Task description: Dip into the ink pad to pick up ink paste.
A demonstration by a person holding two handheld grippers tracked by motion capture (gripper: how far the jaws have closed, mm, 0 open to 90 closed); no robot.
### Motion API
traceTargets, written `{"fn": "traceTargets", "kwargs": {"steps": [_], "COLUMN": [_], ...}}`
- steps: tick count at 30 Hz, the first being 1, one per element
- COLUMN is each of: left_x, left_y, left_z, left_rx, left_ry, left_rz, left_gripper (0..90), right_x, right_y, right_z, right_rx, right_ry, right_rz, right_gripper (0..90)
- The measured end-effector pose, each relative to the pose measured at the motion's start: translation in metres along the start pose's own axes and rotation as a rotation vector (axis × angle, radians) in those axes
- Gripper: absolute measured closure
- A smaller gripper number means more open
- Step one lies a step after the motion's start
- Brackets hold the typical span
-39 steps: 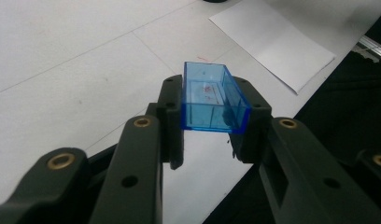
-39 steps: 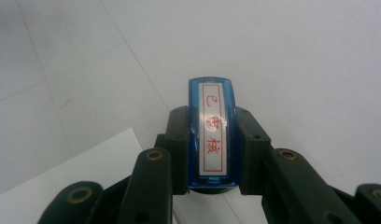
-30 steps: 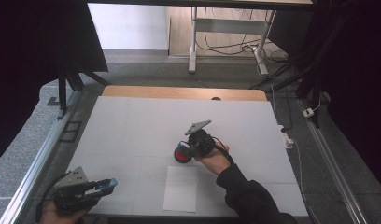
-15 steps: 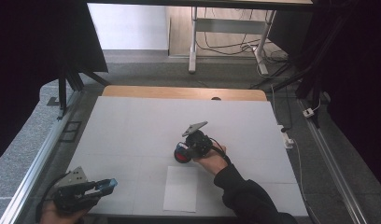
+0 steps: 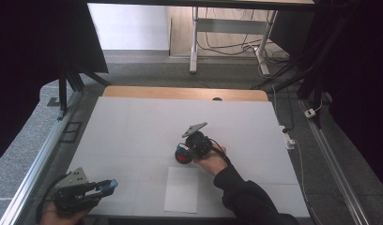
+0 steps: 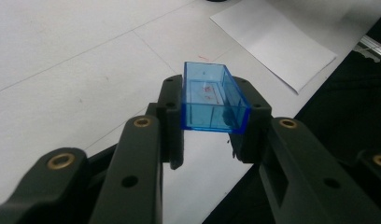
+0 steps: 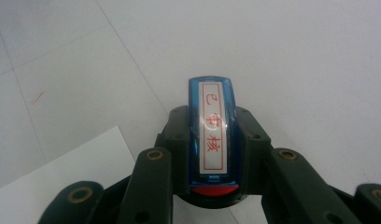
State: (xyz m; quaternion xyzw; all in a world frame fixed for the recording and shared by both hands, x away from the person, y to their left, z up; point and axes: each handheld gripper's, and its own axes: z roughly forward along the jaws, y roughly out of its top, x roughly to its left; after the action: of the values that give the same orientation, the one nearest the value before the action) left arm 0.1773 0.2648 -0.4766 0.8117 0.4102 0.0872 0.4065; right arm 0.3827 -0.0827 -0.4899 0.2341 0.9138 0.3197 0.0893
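Note:
My left gripper (image 5: 110, 184) sits at the table's front left corner, shut on a clear blue plastic cap (image 6: 214, 97), an open-topped box held between its jaws (image 5: 110, 183). My right gripper (image 5: 182, 152) is near the table's middle, shut on a blue stamp (image 7: 212, 135) with a white label of red characters and a red base (image 5: 181, 157). The stamp is held just above the white table (image 5: 133, 126), beyond the far edge of a white sheet of paper (image 5: 182, 189). The same paper (image 6: 277, 42) (image 7: 72, 168) lies flat near the front edge.
A wooden strip (image 5: 180, 93) runs along the table's far edge. Metal rails (image 5: 37, 159) (image 5: 333, 164) flank both sides. A desk frame and cables (image 5: 227, 42) stand on the floor beyond. A faint red mark (image 7: 37, 98) is on the table.
The right gripper with the stamp has shifted slightly toward the person and left, nearer the paper's far edge. The left gripper has stayed put.

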Motion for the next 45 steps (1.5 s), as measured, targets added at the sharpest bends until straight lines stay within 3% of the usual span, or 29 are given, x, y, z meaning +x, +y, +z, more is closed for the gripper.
{"fn": "traceTargets", "kwargs": {"steps": [7,15,22,25,38,45], "left_x": [0.0,0.0,0.0,0.0,0.0,0.0], "left_y": [0.0,0.0,0.0,0.0,0.0,0.0], "left_z": [0.0,0.0,0.0,0.0,0.0,0.0], "left_rx": [0.0,0.0,0.0,0.0,0.004,0.003], "left_ry": [-0.001,-0.001,-0.003,-0.003,-0.005,-0.006], "left_rz": [-0.001,-0.002,-0.002,-0.003,0.0,0.001], "left_gripper": [68.0,68.0,68.0,67.9,68.0,68.0], "right_x": [0.005,-0.001,-0.01,-0.011,0.009,0.002], "right_y": [0.001,-0.002,-0.006,-0.006,-0.002,-0.002], "right_z": [0.0,0.0,0.0,0.0,0.001,0.001], "right_rx": [0.016,-0.011,-0.032,-0.034,0.005,-0.009], "right_ry": [-0.031,0.004,0.057,0.057,-0.06,-0.015], "right_rz": [-0.032,0.016,0.095,0.097,-0.036,-0.001], "right_gripper": [71.1,71.1,71.1,71.1,71.1,70.9]}}
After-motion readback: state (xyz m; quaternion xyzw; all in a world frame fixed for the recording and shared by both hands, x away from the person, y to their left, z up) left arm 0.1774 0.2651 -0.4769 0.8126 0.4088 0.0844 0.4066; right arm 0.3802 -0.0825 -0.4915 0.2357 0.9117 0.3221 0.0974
